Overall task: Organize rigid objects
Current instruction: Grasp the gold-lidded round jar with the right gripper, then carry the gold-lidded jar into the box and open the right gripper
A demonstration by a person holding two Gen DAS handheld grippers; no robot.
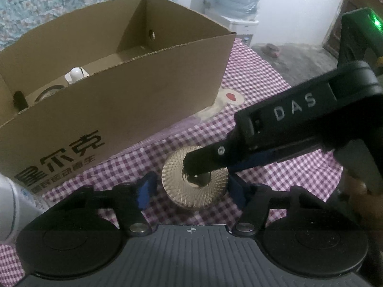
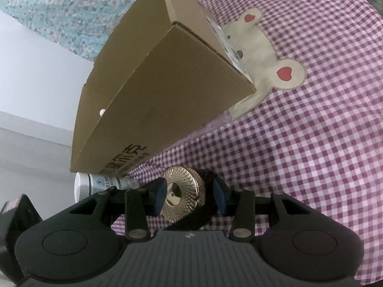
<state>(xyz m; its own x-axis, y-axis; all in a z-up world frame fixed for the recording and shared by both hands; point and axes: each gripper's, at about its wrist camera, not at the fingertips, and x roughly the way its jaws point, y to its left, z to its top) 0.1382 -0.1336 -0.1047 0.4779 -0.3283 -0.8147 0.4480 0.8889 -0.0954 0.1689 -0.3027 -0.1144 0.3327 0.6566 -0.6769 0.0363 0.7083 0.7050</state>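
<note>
right tongs (image 2: 189, 197) angled down, clamping gold disc (image 2: 183, 199) beside box (image 2: 167, 95).

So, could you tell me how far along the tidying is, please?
Done: several items lie in the cardboard box. In hand: the right gripper appears to grip the gold disc, with the left gripper open around it. Left: boxing the disc and the white bottle beside the box.

My left wrist camera looks steeply down, close over the gold disc (image 1: 194, 181), facing the cardboard box (image 1: 124, 100) beyond. My right wrist camera sits just as near, rolled, viewing the same disc (image 2: 183, 192), box (image 2: 165, 91) and checked cloth (image 2: 311, 143).
</note>
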